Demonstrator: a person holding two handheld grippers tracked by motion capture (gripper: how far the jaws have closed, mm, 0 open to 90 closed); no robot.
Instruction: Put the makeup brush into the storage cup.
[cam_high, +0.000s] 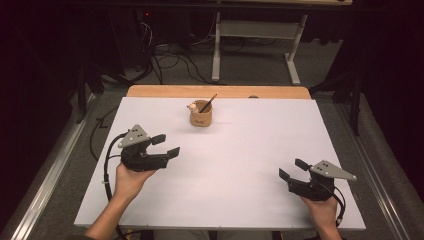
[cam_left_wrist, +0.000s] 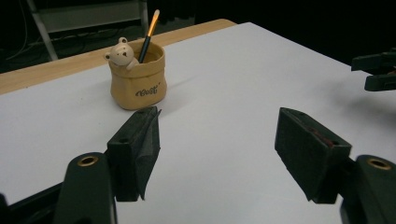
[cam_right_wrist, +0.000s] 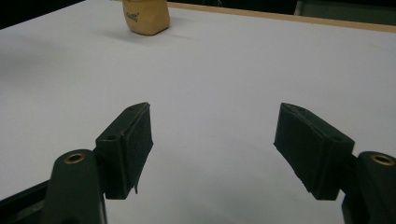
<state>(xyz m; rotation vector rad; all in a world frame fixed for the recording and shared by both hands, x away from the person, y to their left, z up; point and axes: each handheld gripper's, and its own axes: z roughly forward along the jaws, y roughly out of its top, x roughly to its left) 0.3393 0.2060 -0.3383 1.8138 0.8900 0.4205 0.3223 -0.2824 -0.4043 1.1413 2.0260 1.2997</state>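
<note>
Currently I read both grippers as empty: left gripper and right gripper have jaws spread apart, nothing between. Landmark: the tan cup, near the white table's far edge. Left gripper view adds a bear figure on the cup's rim. The pencil stands inside the cup, long axis leaning upper right in the high view.

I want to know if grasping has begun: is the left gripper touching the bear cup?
Apart. In the high view, bare white table lies between the left gripper and the bear cup; its jaws stand open and empty.
</note>
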